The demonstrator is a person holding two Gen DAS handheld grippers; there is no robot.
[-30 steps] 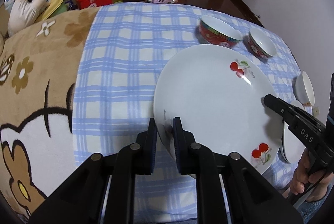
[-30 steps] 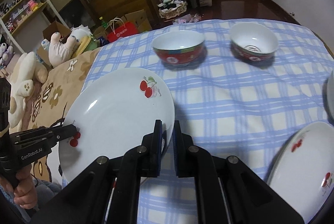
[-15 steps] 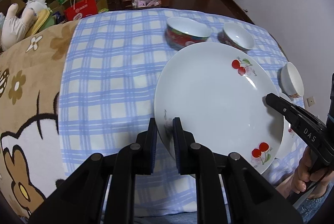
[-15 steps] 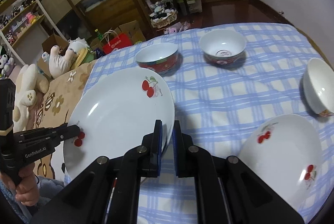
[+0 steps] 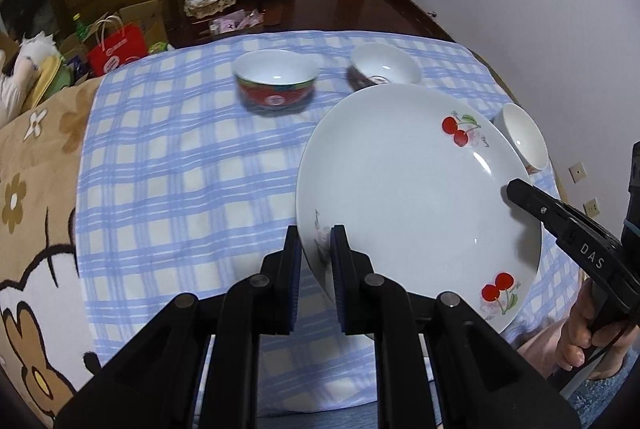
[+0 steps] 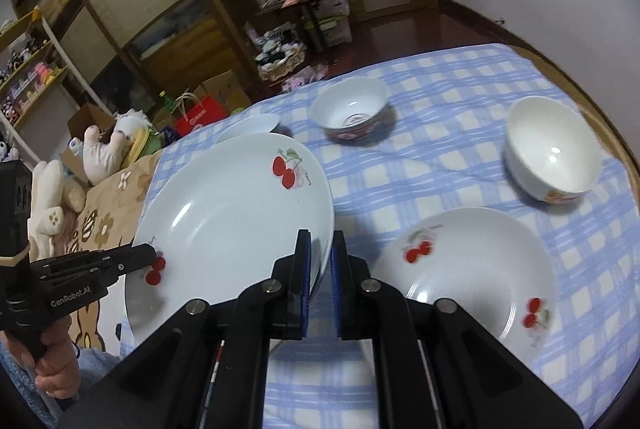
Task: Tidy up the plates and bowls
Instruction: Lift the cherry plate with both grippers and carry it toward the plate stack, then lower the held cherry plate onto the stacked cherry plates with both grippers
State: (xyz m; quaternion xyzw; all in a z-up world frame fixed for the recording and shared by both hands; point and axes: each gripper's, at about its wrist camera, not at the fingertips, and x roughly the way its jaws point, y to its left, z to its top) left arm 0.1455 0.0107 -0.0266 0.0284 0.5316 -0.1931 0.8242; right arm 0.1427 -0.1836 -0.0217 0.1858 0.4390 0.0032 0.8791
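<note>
A large white plate with cherry prints hangs tilted above the blue check tablecloth, held at both sides. My left gripper is shut on its left rim. My right gripper is shut on its right rim. A second cherry plate lies on the cloth just right of the held one. A plain white bowl stands behind it. Two red-sided bowls stand at the far side; in the right wrist view the held plate hides most of one.
A brown flowered blanket covers the surface left of the cloth. Plush toys and a red paper bag sit beyond it. The table's rounded edge runs close behind the white bowl. A hand grips the right tool's handle.
Both grippers have carried the plate to the right and a little higher. The white bowl and the second cherry plate have come fully into view.
</note>
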